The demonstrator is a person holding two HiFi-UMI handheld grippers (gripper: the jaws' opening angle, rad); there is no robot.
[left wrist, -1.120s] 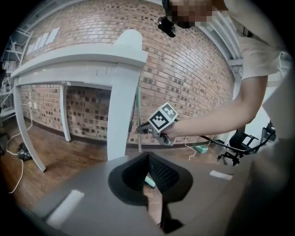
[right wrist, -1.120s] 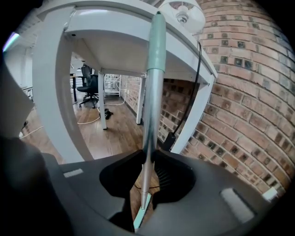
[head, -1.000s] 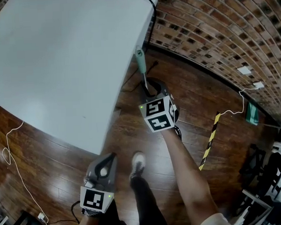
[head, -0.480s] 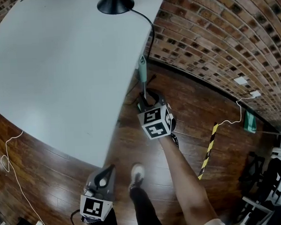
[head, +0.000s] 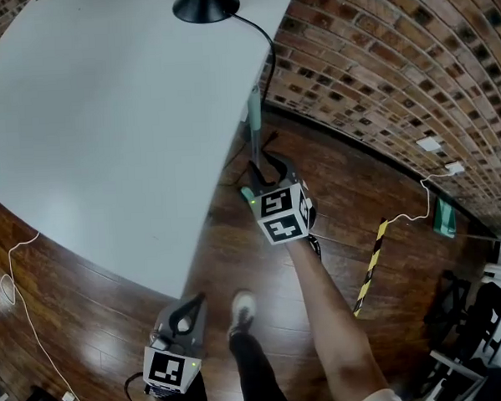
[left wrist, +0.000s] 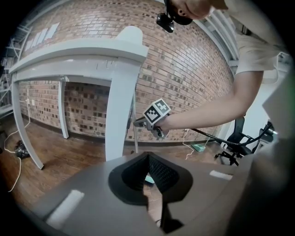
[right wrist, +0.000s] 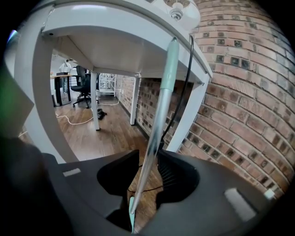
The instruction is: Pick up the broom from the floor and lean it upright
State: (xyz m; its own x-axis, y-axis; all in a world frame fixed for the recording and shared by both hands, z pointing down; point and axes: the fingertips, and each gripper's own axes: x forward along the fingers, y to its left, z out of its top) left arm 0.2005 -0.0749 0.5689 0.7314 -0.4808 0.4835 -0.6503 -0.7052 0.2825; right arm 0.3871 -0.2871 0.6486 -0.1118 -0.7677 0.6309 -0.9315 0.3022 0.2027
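The broom [right wrist: 159,120] stands nearly upright between the fingers of the right gripper [right wrist: 148,159]. Its silver shaft rises from between them to a mint-green grip, and the top of the grip leans on the edge of the white table [right wrist: 115,27]. The right gripper's jaws are opening. The shaft passes through the gap with clear space on the left finger's side and runs very close along the ribbed right pad; I cannot tell whether it touches it. Below the fingers, low in the gap, the shaft ends in a mint-green piece; the broom's head is out of sight. In the head view the broom [head: 253,111] points straight ahead of the right gripper [head: 263,163], its grip against the table's [head: 103,103] edge. A black cable [head: 267,44] hangs down just beyond the fingertips from a black lamp base [head: 205,3] on the tabletop. The brick wall [head: 377,55] stands close behind and to the right of these fingers, and the wooden floor [head: 236,238] lies under them. The left gripper [head: 195,301] is held low and well apart from the broom. Its fingers are drawn together to a point with nothing between them, as the left gripper view shows [left wrist: 148,156]. Ahead of its fingertips stands a white table leg [left wrist: 117,115], and just to the right of them is the person's shoe [head: 243,305]. A yellow-and-black striped strip [head: 373,260] lies on the floor to the right of the right arm. A white cord [head: 24,283] trails over the floor far to the left of the left fingers.
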